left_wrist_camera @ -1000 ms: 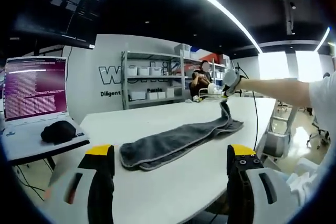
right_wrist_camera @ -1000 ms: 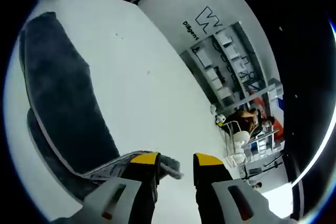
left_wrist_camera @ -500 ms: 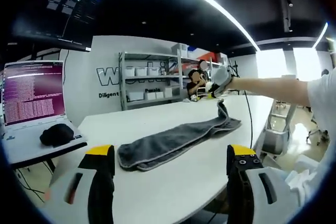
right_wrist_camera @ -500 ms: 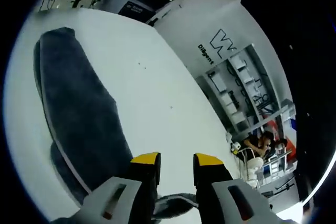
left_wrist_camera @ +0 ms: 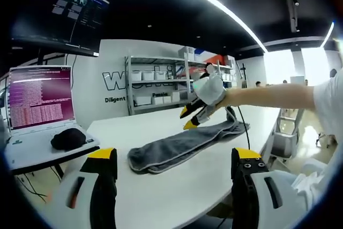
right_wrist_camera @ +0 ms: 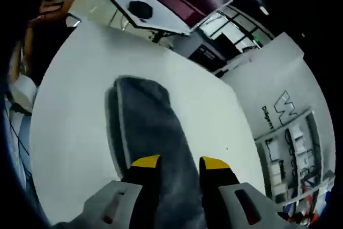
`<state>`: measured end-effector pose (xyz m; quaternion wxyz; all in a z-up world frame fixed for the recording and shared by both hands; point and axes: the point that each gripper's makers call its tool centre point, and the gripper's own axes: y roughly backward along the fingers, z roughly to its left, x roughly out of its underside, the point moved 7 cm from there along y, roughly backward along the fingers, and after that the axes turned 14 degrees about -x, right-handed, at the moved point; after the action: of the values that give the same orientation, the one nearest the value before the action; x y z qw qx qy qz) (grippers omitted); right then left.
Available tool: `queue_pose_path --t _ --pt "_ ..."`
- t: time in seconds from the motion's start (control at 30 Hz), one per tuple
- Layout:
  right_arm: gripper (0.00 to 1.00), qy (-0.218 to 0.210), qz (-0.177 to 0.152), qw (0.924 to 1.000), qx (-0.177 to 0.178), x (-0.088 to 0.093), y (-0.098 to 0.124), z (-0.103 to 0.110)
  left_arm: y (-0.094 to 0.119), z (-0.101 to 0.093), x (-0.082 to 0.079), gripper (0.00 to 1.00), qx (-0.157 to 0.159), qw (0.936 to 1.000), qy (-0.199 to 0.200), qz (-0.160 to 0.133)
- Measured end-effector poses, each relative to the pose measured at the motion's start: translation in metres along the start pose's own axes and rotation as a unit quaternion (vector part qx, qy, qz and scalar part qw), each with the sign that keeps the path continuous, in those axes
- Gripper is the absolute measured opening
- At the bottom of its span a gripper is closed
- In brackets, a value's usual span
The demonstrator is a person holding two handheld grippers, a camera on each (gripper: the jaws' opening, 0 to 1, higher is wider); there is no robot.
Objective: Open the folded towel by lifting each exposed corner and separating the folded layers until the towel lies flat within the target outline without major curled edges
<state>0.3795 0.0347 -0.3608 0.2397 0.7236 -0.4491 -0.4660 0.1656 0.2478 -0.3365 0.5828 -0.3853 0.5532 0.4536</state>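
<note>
The grey towel (left_wrist_camera: 185, 146) lies folded lengthwise mid-frame on the white bench (left_wrist_camera: 177, 186). The right tool (left_wrist_camera: 194, 117), jaws slightly parted and empty, hovers above it, probably seeking a corner; the left tool (left_wrist_camera: 171, 156) waits spread, low in frame.

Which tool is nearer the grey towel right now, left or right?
Right. The right tool hangs just above the grey towel, jaws apart with nothing visibly clamped. The left tool is open and held back at the near table edge, well short of the towel.
</note>
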Motion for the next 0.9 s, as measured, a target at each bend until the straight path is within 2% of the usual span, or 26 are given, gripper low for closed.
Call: queue_pose_path --t 0.03,0.13,0.33,0.47,0.6,0.67,0.77,0.9 --pt "0.26 0.012 -0.004 0.9997 -0.019 -0.013 -0.013 0.009 0.002 0.005 0.001 0.86 -0.007 1.0 0.001 0.002" --pt "0.25 0.022 -0.014 0.9984 -0.05 -0.036 -0.038 0.022 0.009 0.012 0.004 0.86 -0.022 0.9997 0.005 0.009" --pt "0.23 0.03 -0.01 0.996 -0.084 -0.06 -0.08 0.041 0.023 0.02 0.005 0.86 -0.053 0.9986 0.004 0.005" --pt "0.22 0.041 0.003 0.9947 -0.094 -0.063 -0.092 0.05 0.026 0.025 0.005 0.86 -0.053 0.9986 0.001 0.006" --pt "0.21 0.031 0.006 0.9949 -0.096 -0.063 -0.099 0.049 0.026 0.03 0.004 0.86 -0.057 0.9983 0.01 0.001" --pt "0.19 0.037 0.019 0.9951 -0.09 -0.061 -0.104 0.047 0.025 0.034 0.004 0.86 -0.06 0.9981 0.01 0.003" --pt "0.15 0.045 0.029 0.9945 -0.09 -0.057 -0.105 0.052 0.025 0.037 0.004 0.86 -0.067 0.9977 0.009 0.006" --pt "0.09 0.041 0.025 0.9947 -0.091 -0.057 -0.103 0.051 0.026 0.042 0.004 0.86 -0.073 0.9973 0.01 0.005"
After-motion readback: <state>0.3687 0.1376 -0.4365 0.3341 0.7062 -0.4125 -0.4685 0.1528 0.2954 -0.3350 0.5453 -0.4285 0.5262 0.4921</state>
